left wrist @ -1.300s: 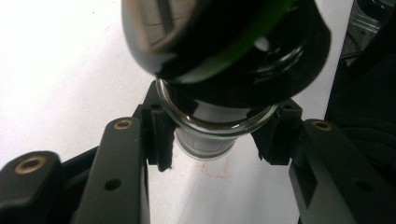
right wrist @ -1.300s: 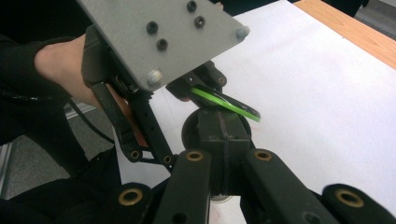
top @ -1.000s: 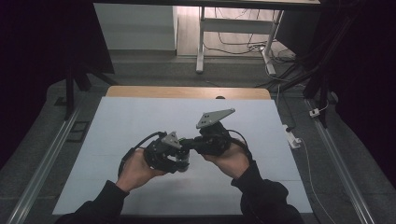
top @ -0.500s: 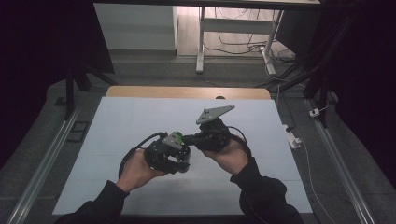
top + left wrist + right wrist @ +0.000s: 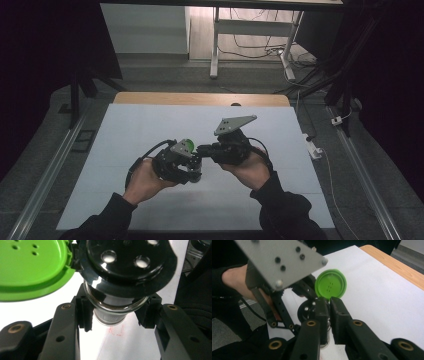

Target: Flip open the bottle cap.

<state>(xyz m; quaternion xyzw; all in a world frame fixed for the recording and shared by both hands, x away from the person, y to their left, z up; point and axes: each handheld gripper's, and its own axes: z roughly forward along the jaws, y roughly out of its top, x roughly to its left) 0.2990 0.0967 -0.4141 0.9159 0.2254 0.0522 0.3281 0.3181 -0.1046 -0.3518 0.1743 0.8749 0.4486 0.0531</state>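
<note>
Not much has shifted since a second ago: both hands sit in the same spot over the table (image 5: 150, 125), but the green flip lid (image 5: 187, 145) now stands swung up and open, where before I can't make out any green at all, and the right gripper's (image 5: 329, 303) jaws have just been easing apart a touch. The left gripper (image 5: 113, 315) is clamped on the neck of a small glass shaker jar (image 5: 112, 312), pads (image 5: 83, 312) pressing in from both sides just under the black perforated cap (image 5: 127, 265), so it's shut on the jar as tight as it goes. The jar's long axis runs along the left jaws, with the holed cap facing back up at that gripper's camera. The lid hangs off the cap's edge on its hinge, up and to the left of the left jaws. From the right gripper's side, the lid (image 5: 331, 286) stands just past its fingertips, upright and face-on; the jaws are nearly closed with a thin gap, and I see nothing pinched between them. In the high view the right gripper (image 5: 202, 149) comes in sideways and is right at the lid, so I'd say it handles the lid next while the left gripper (image 5: 192, 167) holds the jar.
</note>
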